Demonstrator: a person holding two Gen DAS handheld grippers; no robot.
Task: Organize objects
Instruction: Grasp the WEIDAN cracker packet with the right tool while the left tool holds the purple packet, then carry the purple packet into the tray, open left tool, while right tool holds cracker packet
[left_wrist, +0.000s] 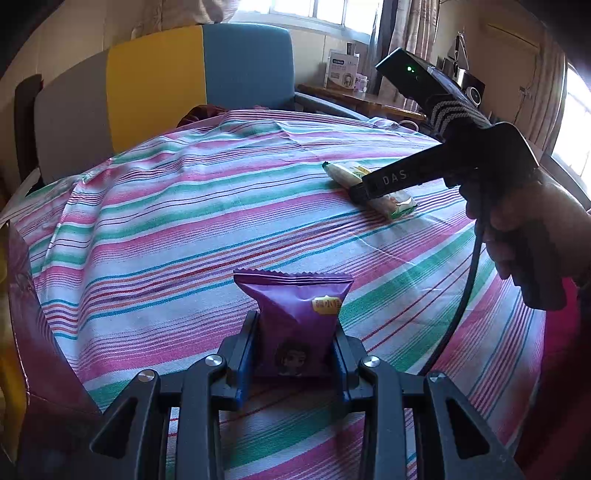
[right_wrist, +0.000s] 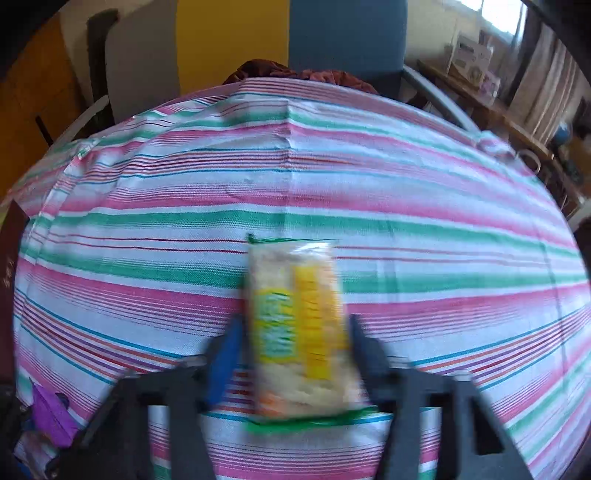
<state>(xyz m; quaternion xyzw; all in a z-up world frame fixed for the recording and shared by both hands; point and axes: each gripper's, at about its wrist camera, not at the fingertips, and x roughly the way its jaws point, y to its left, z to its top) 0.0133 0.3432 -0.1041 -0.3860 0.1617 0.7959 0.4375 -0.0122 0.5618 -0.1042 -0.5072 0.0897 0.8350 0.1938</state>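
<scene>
Jaws pinch a purple packet (left_wrist: 295, 314) above striped cloth (left_wrist: 166, 221).

Daylight floods through blown-out windows (left_wrist: 332, 14) at upper right, brightening the striped cloth (left_wrist: 184, 206). The left view is sharp; the right view smears with motion blur. Fisheye bending darkens both frames' corners.

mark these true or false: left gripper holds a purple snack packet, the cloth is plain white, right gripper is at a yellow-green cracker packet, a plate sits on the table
1. The left gripper holds a purple snack packet. True.
2. The tablecloth is plain white. False: it is striped pink, green and white.
3. The right gripper has a yellow-green cracker packet between its fingers. True.
4. A plate sits on the table. False: none is visible.
</scene>
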